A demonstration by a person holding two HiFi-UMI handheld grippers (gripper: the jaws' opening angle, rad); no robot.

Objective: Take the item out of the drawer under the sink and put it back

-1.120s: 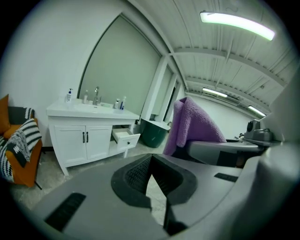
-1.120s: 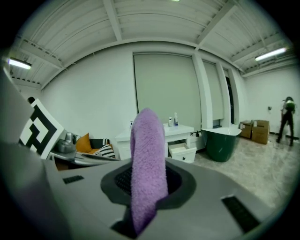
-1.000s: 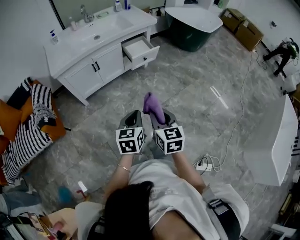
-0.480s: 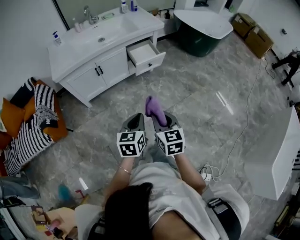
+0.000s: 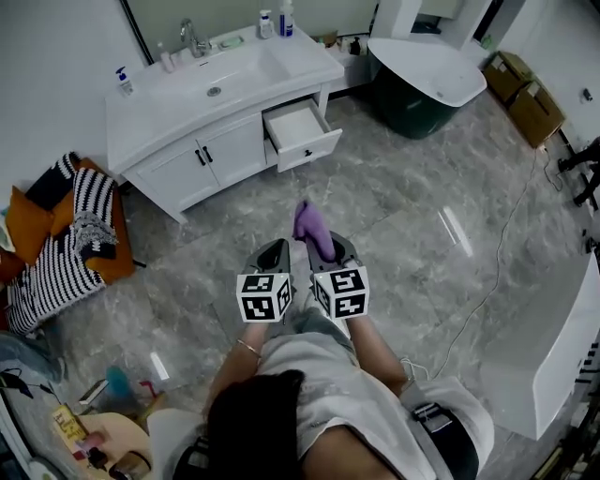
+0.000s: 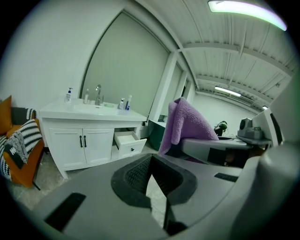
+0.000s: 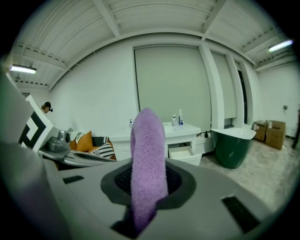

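Observation:
My right gripper (image 5: pixel 325 246) is shut on a purple towel (image 5: pixel 312 228), which sticks up from between its jaws (image 7: pixel 148 159) and also shows in the left gripper view (image 6: pixel 187 124). Beside it on the left, my left gripper (image 5: pixel 273 251) is shut with nothing between its pads. Both are held over the grey marble floor and point at the white sink vanity (image 5: pixel 187 108). The vanity's upper right drawer (image 5: pixel 302 131) stands pulled out and looks empty; it also shows in the left gripper view (image 6: pixel 127 141) and the right gripper view (image 7: pixel 183 152). The grippers are still some way from it.
A dark green bathtub (image 5: pixel 422 80) stands right of the vanity. An orange seat with striped cushions (image 5: pixel 56 234) sits at the left. Cardboard boxes (image 5: pixel 525 94) are at the far right, a white counter (image 5: pixel 562 347) at the right edge. Bottles (image 5: pixel 277 19) stand on the vanity top.
Both grippers and the person have moved across the floor toward the vanity, which now lies closer. The purple towel stays held in the right gripper.

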